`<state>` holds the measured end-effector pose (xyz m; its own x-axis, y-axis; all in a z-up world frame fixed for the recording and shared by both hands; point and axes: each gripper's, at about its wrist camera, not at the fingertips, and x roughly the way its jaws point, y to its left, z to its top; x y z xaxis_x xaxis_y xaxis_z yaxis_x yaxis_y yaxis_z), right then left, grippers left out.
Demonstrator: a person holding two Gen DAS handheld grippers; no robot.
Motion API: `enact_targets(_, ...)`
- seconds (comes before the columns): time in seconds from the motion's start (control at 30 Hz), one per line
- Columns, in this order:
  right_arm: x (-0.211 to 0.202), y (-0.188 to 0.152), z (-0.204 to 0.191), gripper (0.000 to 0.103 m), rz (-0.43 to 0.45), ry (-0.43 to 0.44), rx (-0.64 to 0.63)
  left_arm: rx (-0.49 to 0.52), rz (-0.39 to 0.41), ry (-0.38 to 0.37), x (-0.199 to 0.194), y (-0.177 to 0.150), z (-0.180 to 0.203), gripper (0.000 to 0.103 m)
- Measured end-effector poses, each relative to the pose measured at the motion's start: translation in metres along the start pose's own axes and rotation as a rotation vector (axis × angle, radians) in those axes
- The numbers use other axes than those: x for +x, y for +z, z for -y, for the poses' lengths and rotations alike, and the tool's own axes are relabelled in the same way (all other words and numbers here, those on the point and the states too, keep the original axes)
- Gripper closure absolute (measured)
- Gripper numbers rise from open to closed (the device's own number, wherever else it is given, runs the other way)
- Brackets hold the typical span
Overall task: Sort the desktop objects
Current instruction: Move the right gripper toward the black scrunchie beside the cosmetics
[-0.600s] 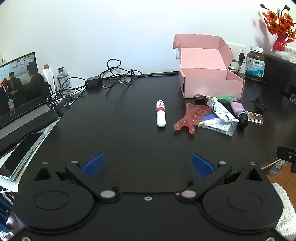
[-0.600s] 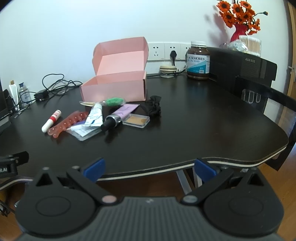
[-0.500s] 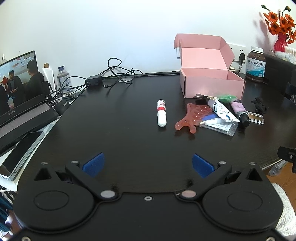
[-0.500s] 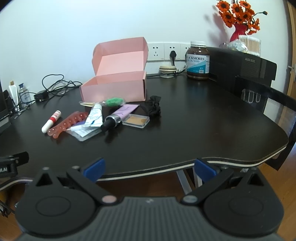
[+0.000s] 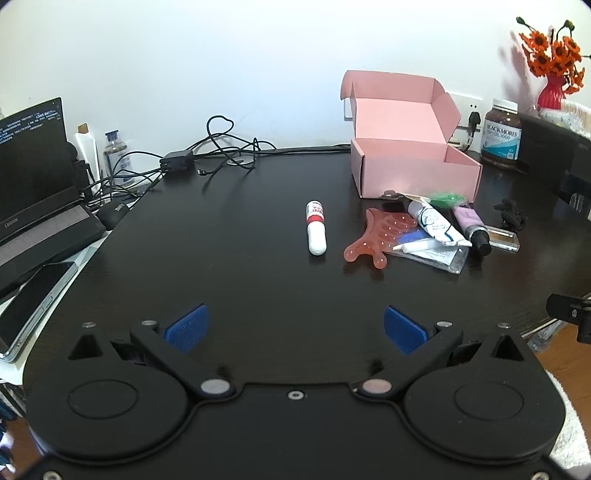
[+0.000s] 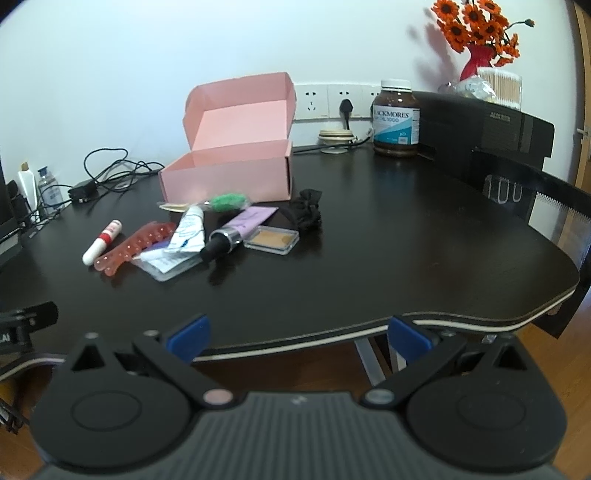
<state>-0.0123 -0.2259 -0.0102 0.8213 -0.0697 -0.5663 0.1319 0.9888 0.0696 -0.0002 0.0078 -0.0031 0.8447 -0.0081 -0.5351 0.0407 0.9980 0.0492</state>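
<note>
Black surface; pink box at one o'clock — white, red-banded tube, coral comb, orange flowers, blue-padded fingers.

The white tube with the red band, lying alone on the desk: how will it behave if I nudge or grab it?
The white tube looks round and smooth, so a sideways nudge would probably roll it. It seems small and rigid, likely light. Its glossy surface may slip between pads; gripping across its middle seems safest.

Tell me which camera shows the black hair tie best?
The right wrist view: the hair tie lies whole and large beside the pink box. The left wrist view shows it small, near the right edge.
</note>
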Motion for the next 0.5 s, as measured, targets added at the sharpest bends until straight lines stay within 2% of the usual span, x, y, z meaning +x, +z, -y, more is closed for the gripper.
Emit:
enact_targets(0.27,0.0021,-0.0008,0.0005,0.001,-0.002,0.001,0.003,-0.031,-0.016,-0.012,0.0061,-0.0022,-0.007,0.0)
enact_targets(0.5,0.0011,0.0011,-0.0002,0.001,0.018,-0.004,-0.013,-0.021,-0.01,0.012,0.0091,-0.0013,-0.007,0.0)
